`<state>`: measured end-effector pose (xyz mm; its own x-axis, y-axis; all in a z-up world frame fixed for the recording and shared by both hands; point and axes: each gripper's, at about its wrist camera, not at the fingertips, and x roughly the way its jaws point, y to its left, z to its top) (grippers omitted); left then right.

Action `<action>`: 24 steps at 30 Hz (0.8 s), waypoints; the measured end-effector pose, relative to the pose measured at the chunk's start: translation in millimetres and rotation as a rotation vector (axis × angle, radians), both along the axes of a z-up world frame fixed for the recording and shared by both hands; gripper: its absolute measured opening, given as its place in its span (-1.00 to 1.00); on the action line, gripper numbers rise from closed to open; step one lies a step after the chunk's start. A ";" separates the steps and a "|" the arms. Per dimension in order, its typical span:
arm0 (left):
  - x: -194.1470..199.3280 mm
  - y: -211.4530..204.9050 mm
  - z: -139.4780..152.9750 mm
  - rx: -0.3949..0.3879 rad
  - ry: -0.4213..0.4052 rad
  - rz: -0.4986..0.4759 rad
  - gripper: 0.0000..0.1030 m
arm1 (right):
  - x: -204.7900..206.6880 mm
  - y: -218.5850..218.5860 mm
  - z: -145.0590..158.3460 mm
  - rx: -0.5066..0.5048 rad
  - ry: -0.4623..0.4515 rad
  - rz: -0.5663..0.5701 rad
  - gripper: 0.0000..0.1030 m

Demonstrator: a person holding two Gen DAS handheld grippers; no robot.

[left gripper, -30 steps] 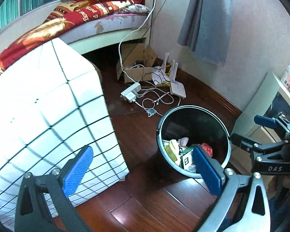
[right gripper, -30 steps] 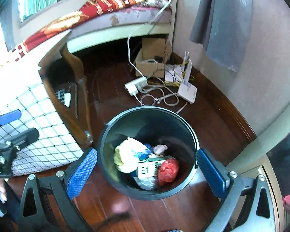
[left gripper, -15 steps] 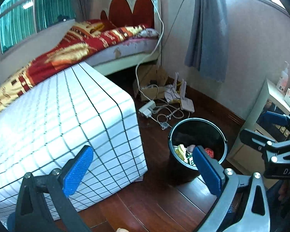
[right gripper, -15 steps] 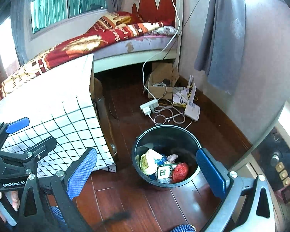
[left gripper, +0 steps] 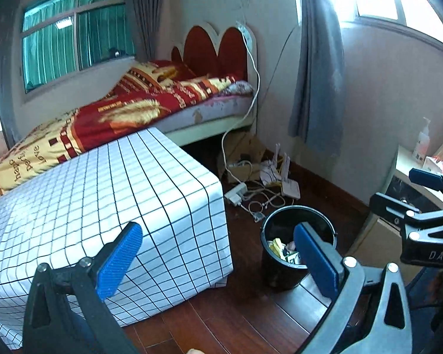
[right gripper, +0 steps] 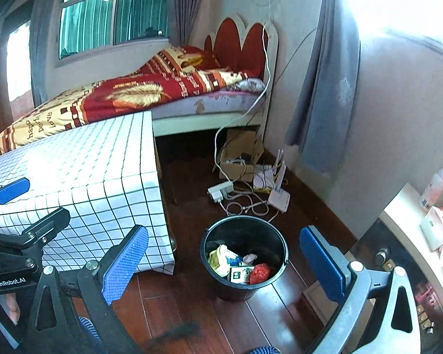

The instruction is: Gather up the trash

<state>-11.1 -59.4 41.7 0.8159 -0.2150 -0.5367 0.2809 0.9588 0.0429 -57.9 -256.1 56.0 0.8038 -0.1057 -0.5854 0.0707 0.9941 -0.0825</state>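
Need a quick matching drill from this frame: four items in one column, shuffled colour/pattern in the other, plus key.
Column 1
1. trash bucket
2. tablecloth
3. curtain
4. crumpled wrapper in the bucket

Column 2
A. red
B. grey
C. black
D. white with a dark grid

Pairs: 1-C, 2-D, 3-B, 4-A

Raised wrist views, both facing the bed (left gripper: 150, 103) wall; shared: checked table (left gripper: 97, 194), black bin (right gripper: 245, 258), floor cables (right gripper: 245, 203).
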 end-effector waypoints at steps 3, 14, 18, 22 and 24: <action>-3.3 -0.9 4.7 0.005 -0.015 -0.009 1.00 | -3.7 2.6 8.0 -0.010 -0.022 -0.001 1.00; -2.6 4.9 2.3 -0.007 -0.020 0.001 1.00 | -1.2 6.2 10.7 -0.013 -0.020 0.003 1.00; -3.1 5.3 1.2 -0.005 -0.017 0.003 1.00 | -1.4 3.7 9.8 -0.011 -0.020 -0.002 1.00; -4.2 5.7 1.2 -0.002 -0.021 -0.001 1.00 | -2.5 2.2 9.5 -0.009 -0.020 -0.005 1.00; -5.0 5.7 1.3 -0.002 -0.023 -0.002 1.00 | -2.7 1.8 9.3 -0.009 -0.021 -0.005 1.00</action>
